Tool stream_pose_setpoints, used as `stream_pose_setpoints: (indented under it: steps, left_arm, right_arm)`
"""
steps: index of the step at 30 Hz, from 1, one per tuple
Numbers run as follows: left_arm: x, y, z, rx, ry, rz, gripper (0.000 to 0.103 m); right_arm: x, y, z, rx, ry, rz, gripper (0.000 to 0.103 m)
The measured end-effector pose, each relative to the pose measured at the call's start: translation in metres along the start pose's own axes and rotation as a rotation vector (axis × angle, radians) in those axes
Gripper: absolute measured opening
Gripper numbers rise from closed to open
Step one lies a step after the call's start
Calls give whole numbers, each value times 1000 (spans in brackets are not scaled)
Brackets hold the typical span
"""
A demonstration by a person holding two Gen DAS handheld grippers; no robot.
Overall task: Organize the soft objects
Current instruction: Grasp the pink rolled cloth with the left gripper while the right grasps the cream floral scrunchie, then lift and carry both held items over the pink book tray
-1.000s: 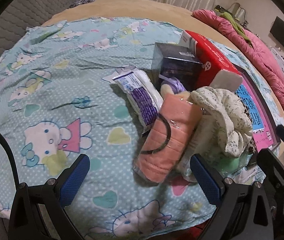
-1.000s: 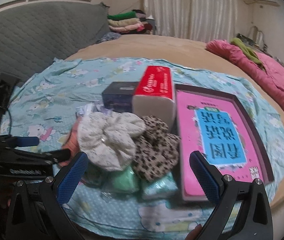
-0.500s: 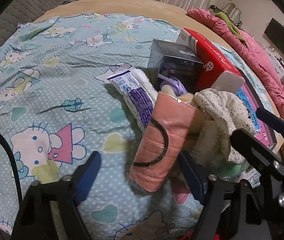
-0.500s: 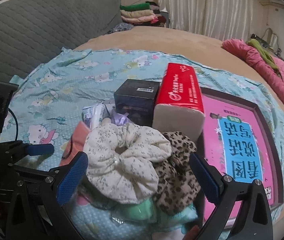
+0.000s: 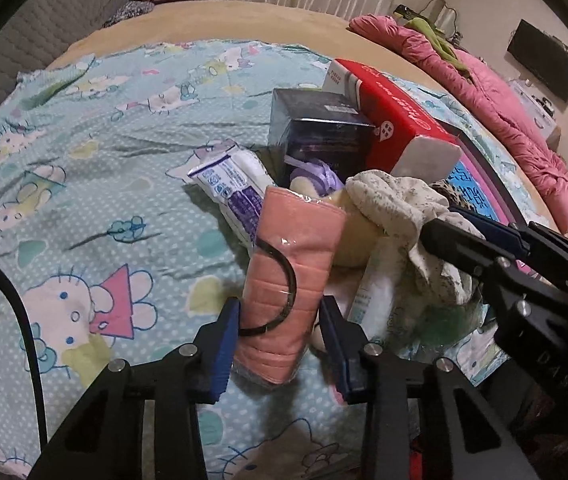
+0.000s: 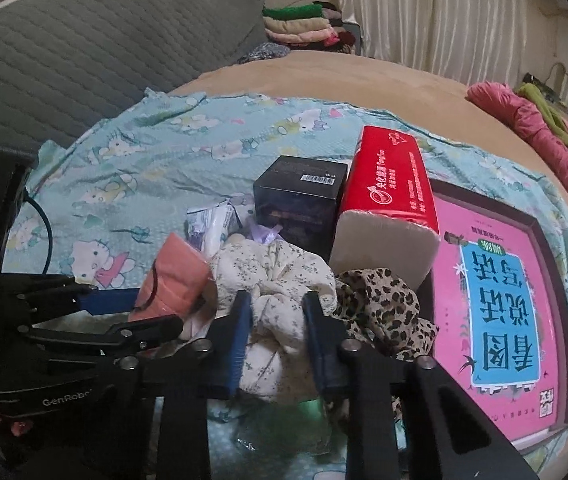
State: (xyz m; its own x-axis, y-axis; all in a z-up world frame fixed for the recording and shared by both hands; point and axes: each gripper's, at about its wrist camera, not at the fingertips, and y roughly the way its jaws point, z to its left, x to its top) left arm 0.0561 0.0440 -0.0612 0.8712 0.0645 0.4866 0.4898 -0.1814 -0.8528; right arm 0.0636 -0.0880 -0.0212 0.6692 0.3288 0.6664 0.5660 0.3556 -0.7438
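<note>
Both sets of tongs have gone from fully spread to clamping down on items in the pile on the bed. Left tongs (image 5: 280, 344) now pinch the near end of the pink wrapped cloth roll (image 5: 290, 292), pads on its two long sides. Right tongs (image 6: 276, 344) are closing on the cream floral scrunchie (image 6: 272, 276), fabric bunched between the pads. Each grip sits low on its item, probably so it lifts clear of its neighbours. The roll lies at the left of the pile, film-wrapped, with a black hair tie (image 5: 284, 292) looped round it. The scrunchie sits mid-pile, puffy and creased, touching the leopard scrunchie (image 6: 384, 304) on its right and just near of the red tissue pack (image 6: 392, 200).
</note>
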Motion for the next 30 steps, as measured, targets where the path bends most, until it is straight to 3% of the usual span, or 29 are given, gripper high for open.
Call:
stream_pose_setpoints:
  steps: [3, 14, 25, 30]
  left_arm:
    - [0, -8, -5, 26, 18, -18, 39]
    - [3, -29, -16, 98, 66, -69, 38]
    - [5, -37, -10, 108, 52, -85, 38]
    - [7, -42, -11, 112, 50, -97, 38]
  right_arm:
    - [0, -5, -5, 8, 26, -6, 19]
    - [-1, -14, -9, 26, 43, -25, 18]
    - [-1, -1, 0, 9, -1, 1, 9]
    - [1, -10, -4, 1, 6, -31, 8]
